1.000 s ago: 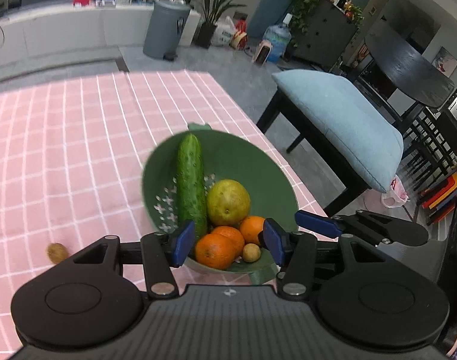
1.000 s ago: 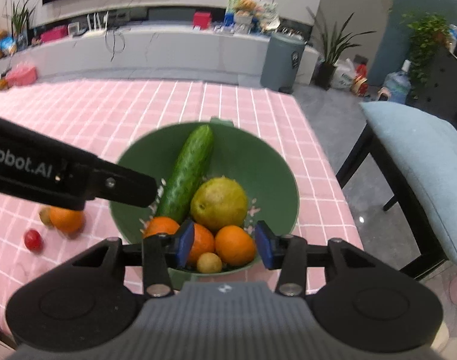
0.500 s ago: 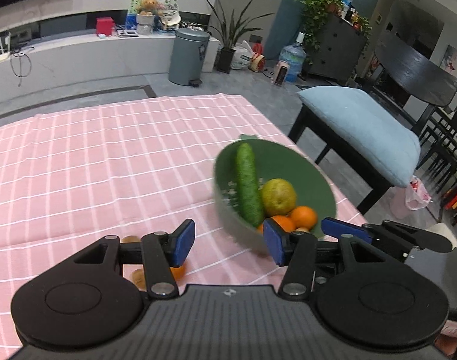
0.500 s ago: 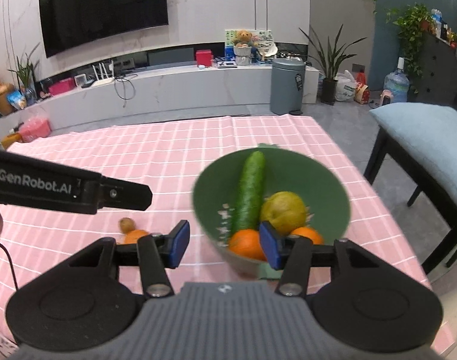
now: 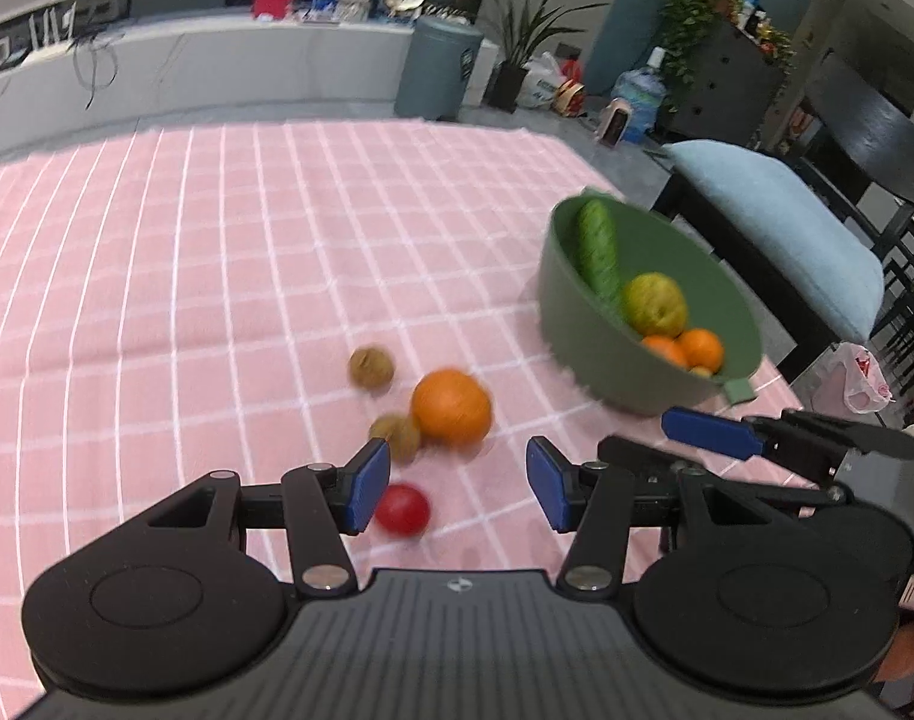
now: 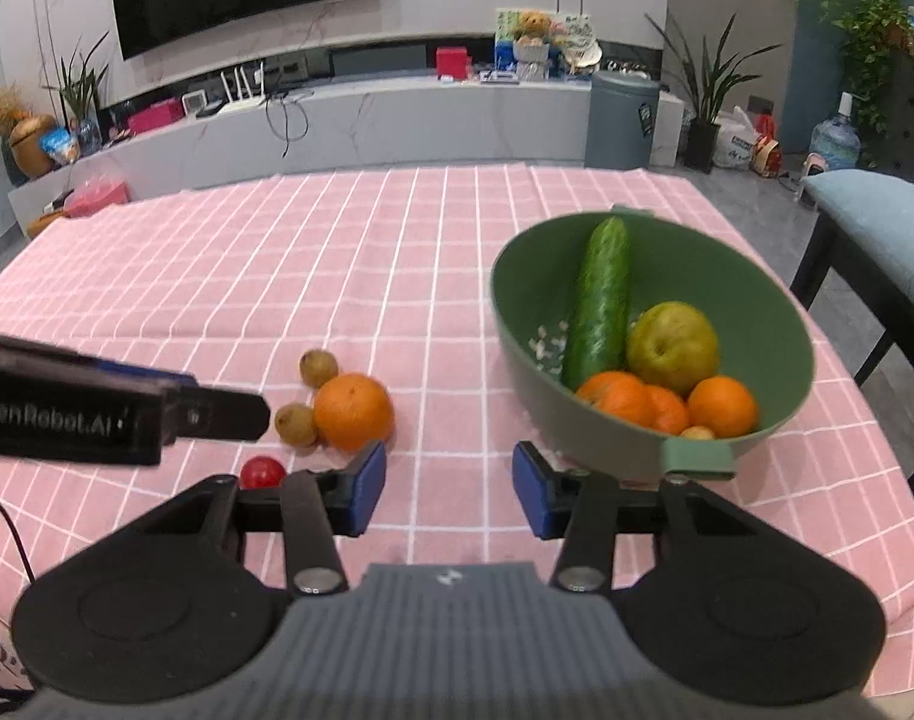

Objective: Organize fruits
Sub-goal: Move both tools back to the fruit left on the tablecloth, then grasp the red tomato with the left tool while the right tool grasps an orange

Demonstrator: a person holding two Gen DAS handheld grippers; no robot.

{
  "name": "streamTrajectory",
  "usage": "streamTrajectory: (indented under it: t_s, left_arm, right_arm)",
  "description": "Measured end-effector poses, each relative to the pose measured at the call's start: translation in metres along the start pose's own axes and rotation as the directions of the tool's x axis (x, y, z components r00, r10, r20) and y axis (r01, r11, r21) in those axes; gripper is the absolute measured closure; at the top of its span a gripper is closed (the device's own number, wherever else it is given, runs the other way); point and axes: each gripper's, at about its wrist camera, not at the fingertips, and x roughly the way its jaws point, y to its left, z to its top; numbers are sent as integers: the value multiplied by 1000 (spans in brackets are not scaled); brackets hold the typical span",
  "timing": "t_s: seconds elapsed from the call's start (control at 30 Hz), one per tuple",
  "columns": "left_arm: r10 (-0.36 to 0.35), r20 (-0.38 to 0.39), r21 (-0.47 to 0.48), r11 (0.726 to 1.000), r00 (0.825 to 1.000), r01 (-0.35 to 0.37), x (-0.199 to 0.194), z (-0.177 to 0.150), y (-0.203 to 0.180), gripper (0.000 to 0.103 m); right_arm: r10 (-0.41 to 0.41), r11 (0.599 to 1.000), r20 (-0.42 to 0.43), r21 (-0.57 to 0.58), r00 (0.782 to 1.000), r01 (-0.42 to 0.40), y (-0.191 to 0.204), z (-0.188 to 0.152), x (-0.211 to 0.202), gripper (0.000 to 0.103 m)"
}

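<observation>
A green bowl (image 6: 781,420) (image 5: 583,330) on the pink checked tablecloth holds a cucumber (image 6: 601,300), a yellow-green apple (image 6: 673,339), three oranges and a small yellow fruit. Loose on the cloth to its left lie an orange (image 6: 353,411) (image 5: 452,407), two small brown fruits (image 6: 318,367) (image 6: 296,423) and a small red fruit (image 6: 262,471) (image 5: 402,509). My left gripper (image 5: 458,483) is open and empty, just short of the loose orange. My right gripper (image 6: 449,489) is open and empty, between the loose fruits and the bowl.
The bowl stands near the table's right edge (image 6: 865,396). A chair with a blue cushion (image 5: 781,228) stands beyond that edge. The left gripper's body (image 6: 96,414) reaches in from the left in the right wrist view.
Both grippers have pulled back from over the bowl and swung left. The loose orange and small fruits now lie in front of them, with the bowl off to the right.
</observation>
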Motion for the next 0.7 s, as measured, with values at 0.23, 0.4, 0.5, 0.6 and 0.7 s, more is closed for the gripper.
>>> streamTrajectory:
  t_s: [0.23, 0.4, 0.5, 0.6, 0.7]
  left_arm:
    - [14, -43, -60, 998, 999, -16, 16, -17, 20, 43]
    - [18, -90, -35, 999, 996, -21, 28, -15, 20, 49]
    - [28, -114, -27, 999, 993, -31, 36, -18, 19, 56]
    - [35, -129, -42, 998, 991, -41, 42, -18, 23, 59]
    - [29, -134, -55, 998, 991, -36, 46, -16, 27, 63]
  right_arm:
    - [24, 1000, -46, -5, 999, -25, 5, -3, 21, 72]
    - [52, 999, -50, 3, 997, -52, 9, 2, 33, 72]
    - [63, 998, -50, -1, 997, -64, 11, 4, 38, 72]
    - [80, 997, -58, 0, 995, -80, 11, 5, 45, 72]
    - [97, 995, -65, 10, 993, -96, 10, 6, 52, 73]
